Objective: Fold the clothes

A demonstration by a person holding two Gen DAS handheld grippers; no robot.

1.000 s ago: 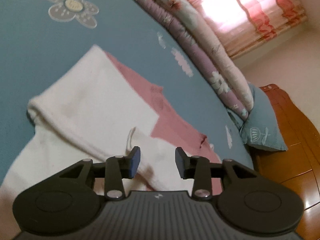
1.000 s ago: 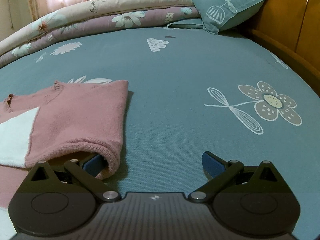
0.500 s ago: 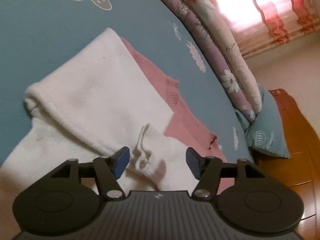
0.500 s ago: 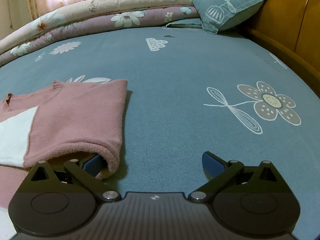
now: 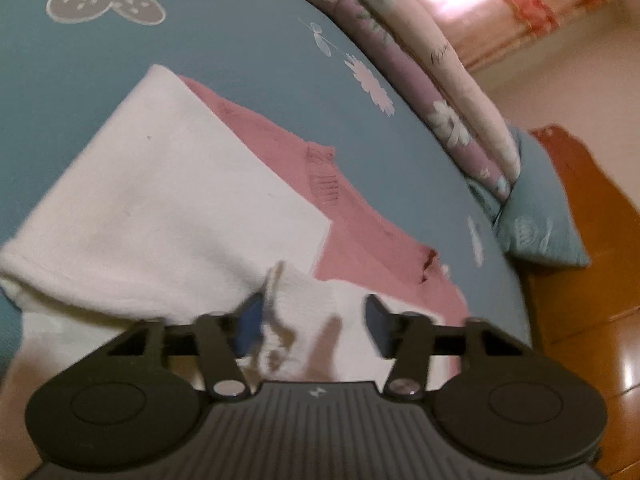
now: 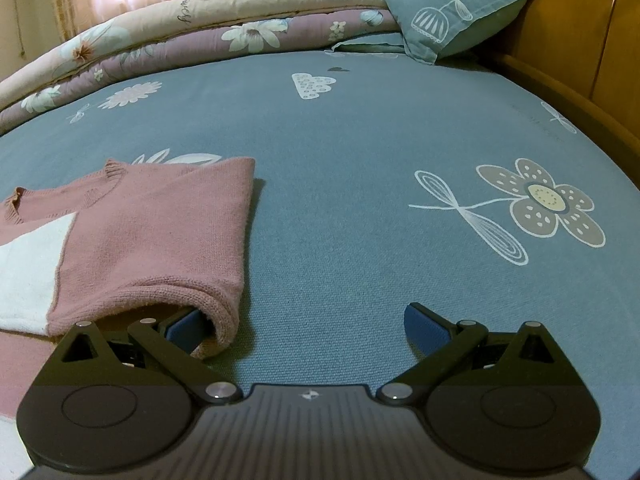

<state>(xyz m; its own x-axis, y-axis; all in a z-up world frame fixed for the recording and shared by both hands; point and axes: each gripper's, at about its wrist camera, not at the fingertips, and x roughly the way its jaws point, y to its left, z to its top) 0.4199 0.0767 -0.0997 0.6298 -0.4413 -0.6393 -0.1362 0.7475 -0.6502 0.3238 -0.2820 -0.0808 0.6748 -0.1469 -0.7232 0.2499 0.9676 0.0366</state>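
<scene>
So the pink-and-white knitted sweater [image 5: 224, 208] is lying partly folded on the blue flower-print bed sheet [image 6: 360, 168], well in from the bed's far edge where the rolled purple floral quilt [image 6: 160, 44] runs. Left claw [image 5: 314, 322] sits low over a bunched white fold of the sweater; its jaws have just been closing, with that fold between them. One blue pad touches the cloth, the other stands a bit apart, so no proper pinch that I can see. Right claw [image 6: 308, 326] is spread wide, one finger tucked under the sweater's rolled pink edge, the other resting out on bare sheet. Blue printed pillow [image 6: 448, 4] sits at the far corner by the wooden headboard [image 6: 580, 28].
</scene>
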